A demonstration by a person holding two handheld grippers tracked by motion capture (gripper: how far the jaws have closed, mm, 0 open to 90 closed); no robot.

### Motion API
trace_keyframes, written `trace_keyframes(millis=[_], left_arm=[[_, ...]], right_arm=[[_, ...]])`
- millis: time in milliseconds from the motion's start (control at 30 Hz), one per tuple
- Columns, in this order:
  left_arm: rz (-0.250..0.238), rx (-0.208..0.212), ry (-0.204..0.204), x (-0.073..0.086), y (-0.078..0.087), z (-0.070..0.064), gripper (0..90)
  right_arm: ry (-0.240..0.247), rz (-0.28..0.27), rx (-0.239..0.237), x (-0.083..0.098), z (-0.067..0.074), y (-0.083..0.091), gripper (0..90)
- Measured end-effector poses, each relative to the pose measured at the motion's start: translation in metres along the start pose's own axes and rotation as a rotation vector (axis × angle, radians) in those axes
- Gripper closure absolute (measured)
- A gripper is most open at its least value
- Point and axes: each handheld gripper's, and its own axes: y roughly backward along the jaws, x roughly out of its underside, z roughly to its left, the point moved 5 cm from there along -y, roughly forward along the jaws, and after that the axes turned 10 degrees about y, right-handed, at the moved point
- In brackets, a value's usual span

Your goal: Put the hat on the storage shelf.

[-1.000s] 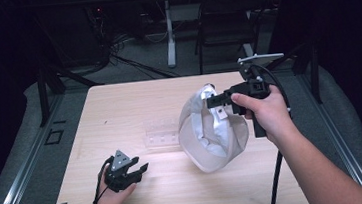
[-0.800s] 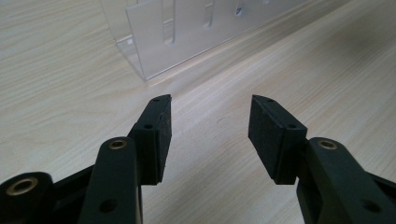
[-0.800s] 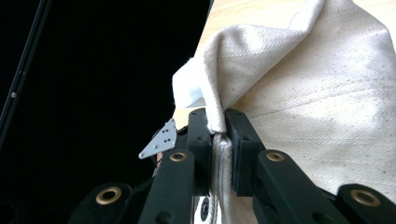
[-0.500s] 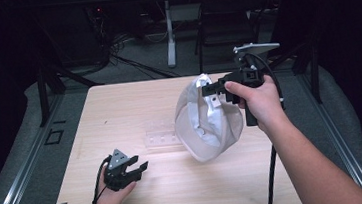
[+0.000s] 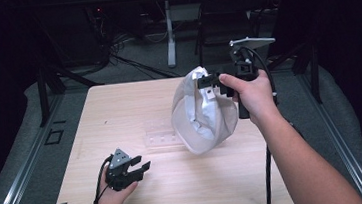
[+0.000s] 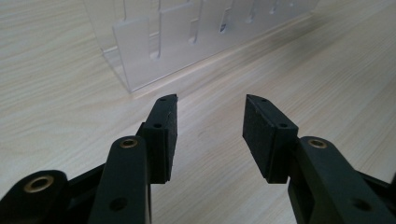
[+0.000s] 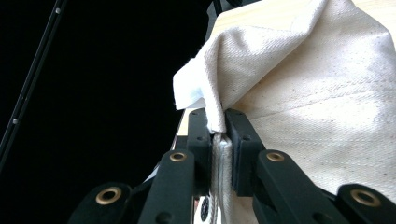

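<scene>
Right tongs [image 5: 211, 85] are pinching the bag [image 5: 201, 111] by its top edge, holding it above the bench [image 5: 119, 108], right of the rack [image 5: 161, 133]. Left tongs [image 5: 137, 166] are sitting near-left, spread, just been closing, nothing between. Bag lifted; placing likely left.

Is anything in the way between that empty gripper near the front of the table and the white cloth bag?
Nothing visible blocks it. The left gripper rests open on the table; the clear plastic rack sits beside that path. The bag hangs clamped in the right gripper.
</scene>
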Motion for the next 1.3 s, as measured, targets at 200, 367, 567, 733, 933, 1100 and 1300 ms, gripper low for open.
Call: trace_keyframes(millis=[200,367,567,733,933,1100,1300], left_arm=[[-0.002,0.029,-0.035,-0.014,-0.003,-0.021,55.3],[-0.021,0.039,-0.092,-0.029,-0.010,-0.043,56.3],[-0.040,0.090,-0.113,-0.050,-0.021,-0.071,51.0],[-0.045,0.111,-0.170,-0.064,-0.029,-0.099,49.4],[-0.058,0.082,-0.223,-0.074,-0.041,-0.123,44.6],[-0.072,-0.008,-0.231,-0.080,-0.055,-0.131,44.5],[-0.052,-0.084,-0.250,-0.084,-0.065,-0.128,52.9]], right_arm=[[-0.012,-0.014,-0.002,-0.006,0.000,-0.006,81.3],[-0.020,-0.026,0.004,-0.010,-0.001,-0.010,81.3],[-0.020,-0.033,-0.001,-0.013,0.001,-0.012,81.3],[-0.030,-0.039,-0.002,-0.017,-0.001,-0.015,81.3],[-0.034,-0.055,-0.002,-0.020,0.000,-0.019,81.2],[-0.041,-0.062,-0.002,-0.021,0.002,-0.021,81.2],[-0.047,-0.065,-0.008,-0.022,0.000,-0.022,81.2]])
